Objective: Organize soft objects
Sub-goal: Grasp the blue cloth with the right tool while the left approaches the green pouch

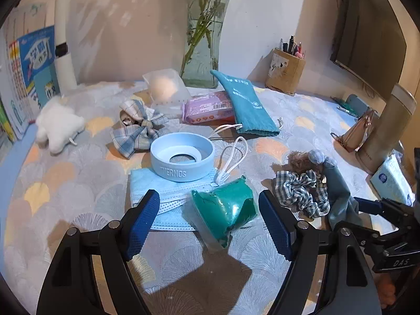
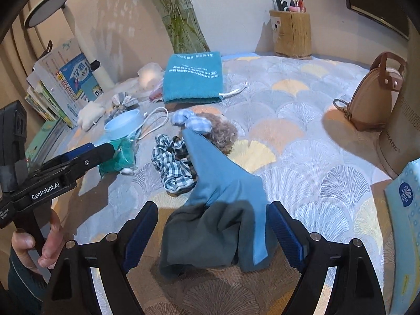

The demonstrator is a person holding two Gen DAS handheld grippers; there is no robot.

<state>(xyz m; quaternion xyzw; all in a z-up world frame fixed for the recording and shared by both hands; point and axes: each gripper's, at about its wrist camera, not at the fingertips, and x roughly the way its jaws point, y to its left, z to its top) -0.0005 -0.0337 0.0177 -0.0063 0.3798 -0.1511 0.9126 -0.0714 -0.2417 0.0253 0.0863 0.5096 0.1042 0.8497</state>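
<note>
A green squashy lump in clear wrap (image 1: pixel 225 210) lies on the patterned cloth between the fingers of my left gripper (image 1: pixel 208 195); both pads stand apart from it, so that gripper is open. It rests beside a blue face mask (image 1: pixel 157 191) under a light blue ring (image 1: pixel 182 157). My right gripper (image 2: pixel 212 206) is open around a blue and grey cloth (image 2: pixel 223 210), whose edge lies against the right pad (image 2: pixel 283 231) while the left pad is clear of it. A checked scrunchie (image 2: pixel 173 165) and a curly brown hair tie (image 2: pixel 220 131) sit just beyond the cloth.
A plaid bow (image 1: pixel 139 128), white plush (image 1: pixel 59 126), teal pouch (image 1: pixel 246 105) and pink wipes pack (image 1: pixel 207 107) lie farther back. Behind them stand a glass vase (image 1: pixel 202 52), books (image 1: pixel 36 60) and a pen holder (image 2: pixel 291 34). A tan purse (image 2: pixel 372 97), a flask (image 1: pixel 388 131) and a tissue pack (image 2: pixel 407 210) are at the right.
</note>
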